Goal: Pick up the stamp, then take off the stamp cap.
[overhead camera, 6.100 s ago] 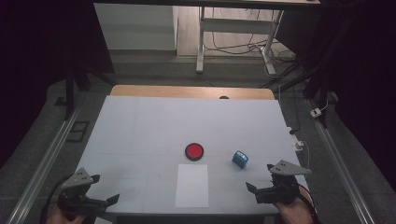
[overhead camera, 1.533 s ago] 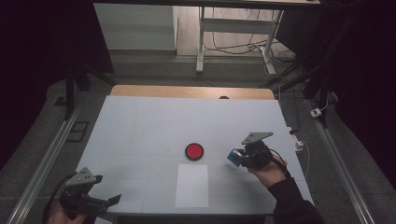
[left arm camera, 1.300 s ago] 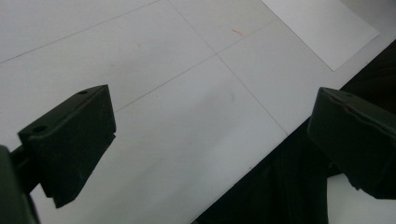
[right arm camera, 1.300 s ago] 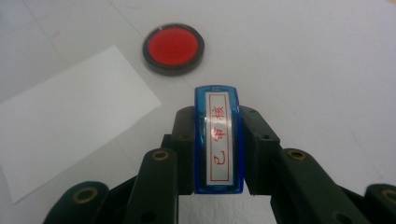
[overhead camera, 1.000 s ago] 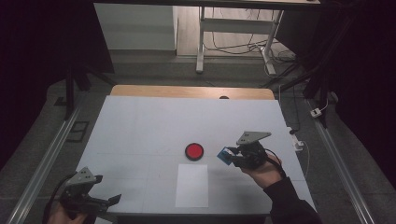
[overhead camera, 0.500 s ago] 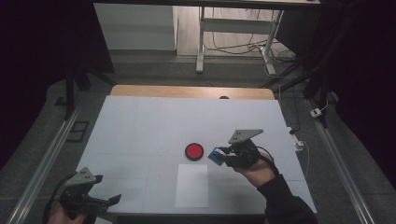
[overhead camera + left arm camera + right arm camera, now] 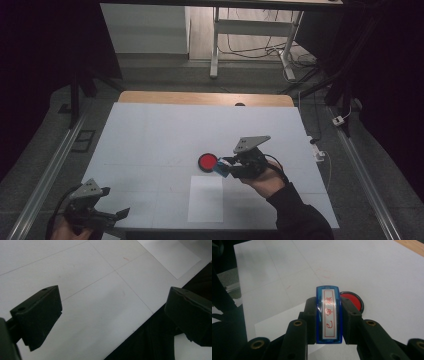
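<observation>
Jaws of the right gripper [image 7: 328, 315] press on both long sides of a blue stamp [image 7: 328, 315], which stands between them with its label facing the right gripper view; red characters in a red frame run along that label. Just beyond the jaw tips, a little toward the right-hand jaw, lies a round red ink pad [image 7: 352, 301] with a black rim, partly hidden behind the stamp and the jaw. Beneath the jaws and the stamp lies a white sheet of paper [image 7: 277, 323] on the white table [image 7: 374, 270]. In the high view the right gripper [image 7: 227, 167] holds the blue stamp [image 7: 221, 169] off the table, right beside the ink pad [image 7: 207, 161] and above the far edge of the paper [image 7: 206, 198].

The left gripper [image 7: 112, 320] has its jaws wide apart with nothing between them; bare table surface and the table's near edge show in the gap. A corner of the paper [image 7: 170, 257] lies well beyond its jaw tips. In the high view the left gripper [image 7: 107, 217] sits at the near left corner of the table.
</observation>
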